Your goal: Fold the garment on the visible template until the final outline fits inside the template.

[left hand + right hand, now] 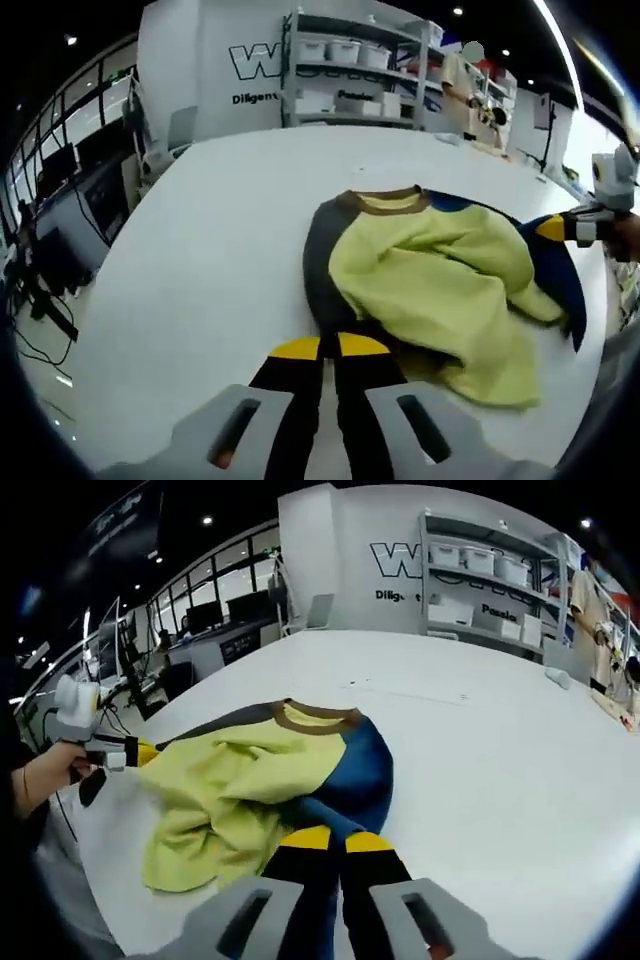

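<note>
Jaws of both grippers closed, tips touching garment (pixel 430 270) (pixel 260 780) edge, crumpled just ahead on table (pixel 200 270)

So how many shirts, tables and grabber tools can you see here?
Shirts: 1, the yellow, blue and grey shirt.
Tables: 1, the white table.
Grabber tools: 2, the left gripper and the right gripper, each with shirt cloth at its yellow tips.
Total: 4
</note>
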{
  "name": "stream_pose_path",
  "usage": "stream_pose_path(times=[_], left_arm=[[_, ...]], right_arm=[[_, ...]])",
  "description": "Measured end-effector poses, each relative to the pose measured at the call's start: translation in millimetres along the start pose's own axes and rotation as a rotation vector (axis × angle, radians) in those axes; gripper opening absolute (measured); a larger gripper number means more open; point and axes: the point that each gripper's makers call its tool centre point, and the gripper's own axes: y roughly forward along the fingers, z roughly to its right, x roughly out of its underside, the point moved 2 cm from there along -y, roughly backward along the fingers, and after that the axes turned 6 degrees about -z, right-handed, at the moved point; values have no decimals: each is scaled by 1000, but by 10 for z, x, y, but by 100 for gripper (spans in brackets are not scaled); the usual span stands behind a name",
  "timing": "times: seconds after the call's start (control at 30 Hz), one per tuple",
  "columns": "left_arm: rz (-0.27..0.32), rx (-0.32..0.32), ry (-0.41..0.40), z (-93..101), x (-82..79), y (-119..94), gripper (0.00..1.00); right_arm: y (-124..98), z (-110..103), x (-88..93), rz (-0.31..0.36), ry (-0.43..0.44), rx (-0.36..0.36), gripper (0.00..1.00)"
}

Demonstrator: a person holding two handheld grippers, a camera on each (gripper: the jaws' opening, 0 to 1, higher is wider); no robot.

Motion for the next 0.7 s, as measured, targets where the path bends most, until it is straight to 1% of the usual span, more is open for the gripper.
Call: stream_pose_path(times=[0.07,0.1,0.13,0.2,0.27,0.33,0.4,0.47,0.53,0.7], left_arm=[[-5,-22,26,-66,-14,-16,5],[-5,-35,34,-155,-46,-13,5],[-5,-39,35,-194,-63,-17,5],[-8,-46,44,-228,-75,-13,5],[-28,-75,93,-311,-79,1,5],[-32,-89,109,-355,-93,9,5],[-38,-91,117,-402,-113,29,5],[-45,-100,126,-451,-129,44,5],[-54,-106,136,-510,-143,71,5],[-76,-122,164,-609,-184,137,5]], right_arm=[[-10,105,-22,-8,-2,9,0],[-16,176,-34,-9,-3,19,0],[-6,236,-28,-25,-10,21,0],[7,307,-22,-44,-2,20,0],[12,366,-10,-67,18,12,0],[22,452,-31,-80,30,7,0],[26,513,-54,-79,36,12,0],[43,598,-55,-108,26,16,0],[61,667,-56,-119,25,23,0],[83,760,9,-145,33,36,0]])
